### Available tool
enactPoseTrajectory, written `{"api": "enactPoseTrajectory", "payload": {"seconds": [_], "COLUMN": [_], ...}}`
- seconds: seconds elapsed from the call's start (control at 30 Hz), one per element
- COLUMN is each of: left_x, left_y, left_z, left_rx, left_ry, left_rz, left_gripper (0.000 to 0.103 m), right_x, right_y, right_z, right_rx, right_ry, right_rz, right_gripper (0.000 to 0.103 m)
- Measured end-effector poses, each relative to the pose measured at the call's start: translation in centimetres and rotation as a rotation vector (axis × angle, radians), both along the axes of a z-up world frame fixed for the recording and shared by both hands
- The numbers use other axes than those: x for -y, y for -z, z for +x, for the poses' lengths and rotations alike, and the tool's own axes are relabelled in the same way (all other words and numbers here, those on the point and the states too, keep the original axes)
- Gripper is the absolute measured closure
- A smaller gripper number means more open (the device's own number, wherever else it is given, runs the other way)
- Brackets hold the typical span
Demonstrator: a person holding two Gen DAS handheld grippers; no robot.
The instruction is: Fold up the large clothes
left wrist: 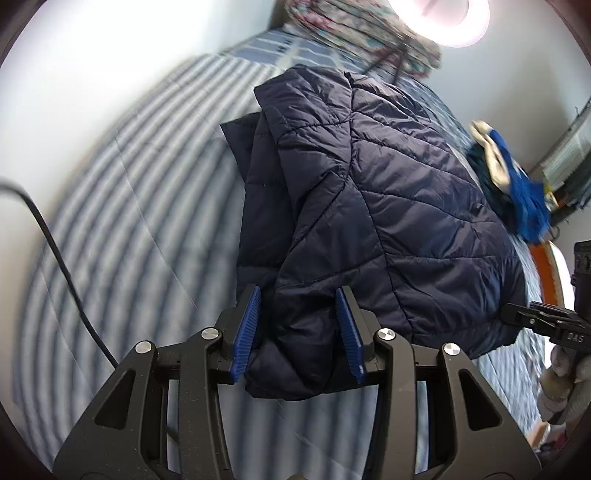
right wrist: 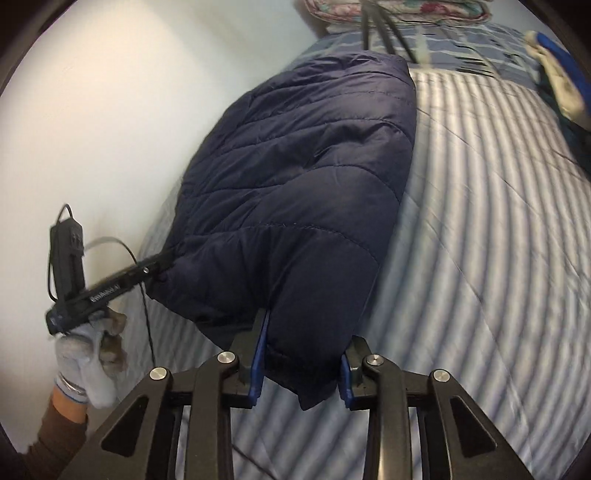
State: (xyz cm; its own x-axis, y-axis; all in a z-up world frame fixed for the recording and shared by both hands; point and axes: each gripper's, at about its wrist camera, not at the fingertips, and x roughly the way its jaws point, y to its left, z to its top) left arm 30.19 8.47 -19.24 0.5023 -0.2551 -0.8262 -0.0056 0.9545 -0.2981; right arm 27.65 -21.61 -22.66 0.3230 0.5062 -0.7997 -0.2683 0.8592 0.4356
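Note:
A dark navy quilted jacket (left wrist: pixel 388 184) lies folded over on a blue-and-white striped bed cover (left wrist: pixel 129 184). My left gripper (left wrist: pixel 298 295) is shut on a bunched near corner of the jacket, its blue pads pressing the fabric from both sides. In the right wrist view my right gripper (right wrist: pixel 308 332) is shut on the other near corner of the jacket (right wrist: pixel 303 166), which hangs a little below the pads. Each gripper shows in the other's view: the right gripper (left wrist: pixel 532 317) at the jacket's right edge, the left gripper (right wrist: pixel 162 264) at its left edge, held by a gloved hand (right wrist: pixel 88 343).
A pile of blue and cream clothes (left wrist: pixel 517 184) lies on the bed beyond the jacket. A floral quilt (left wrist: pixel 351 26) and thin tripod legs (right wrist: pixel 376 33) stand at the bed's far end. A black cable (left wrist: pixel 55 240) trails across the cover. A white wall (right wrist: pixel 92 110) runs beside the bed.

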Motion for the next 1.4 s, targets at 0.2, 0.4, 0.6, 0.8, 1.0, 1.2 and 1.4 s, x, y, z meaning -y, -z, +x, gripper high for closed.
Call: {"api": "enactPoseTrajectory", "payload": {"seconds": [0.2,0.4,0.6,0.8,1.0,1.2,1.4], "left_x": [3.2,3.0,0.2,-1.1,-1.2,-2.1,-2.4], "left_y": [0.2,-1.0,-2.5,-1.7,-0.1,1.9,4.1], "left_z": [-4.7,-6.7,-6.7,-4.3,-1.6,0.4,2.1], "left_rx": [-0.025,-0.030,-0.001,-0.057,-0.092,-0.119,-0.152], "left_ry": [0.056,0.068,0.035,0.017,-0.010,-0.029,-0.012], "left_rz": [-0.028,-0.097,-0.256,-0.420,-0.510,-0.602,-0.678], "left_gripper": [0.060,0.060,0.031,0.029,0.024,0.018,0.017], "right_x": [2.7,5.0,5.9,7.0,9.1,10.2,11.3], "right_y": [0.1,0.4,-0.5,-2.0,-3.5,-2.3,0.1], "right_z": [-4.7,-8.3,-9.8,-10.8,-9.5,-7.3,-4.5], "right_rx": [-0.014,-0.029,-0.007,0.093,0.168,0.177,0.136], "right_ry": [0.016,0.028,0.027,0.062,0.137,0.166,0.200], "right_rz": [-0.052,-0.077,-0.126,-0.156,-0.109,-0.004,0.047], "right_gripper": [0.072,0.073,0.060,0.036,0.022,0.012,0.012]}}
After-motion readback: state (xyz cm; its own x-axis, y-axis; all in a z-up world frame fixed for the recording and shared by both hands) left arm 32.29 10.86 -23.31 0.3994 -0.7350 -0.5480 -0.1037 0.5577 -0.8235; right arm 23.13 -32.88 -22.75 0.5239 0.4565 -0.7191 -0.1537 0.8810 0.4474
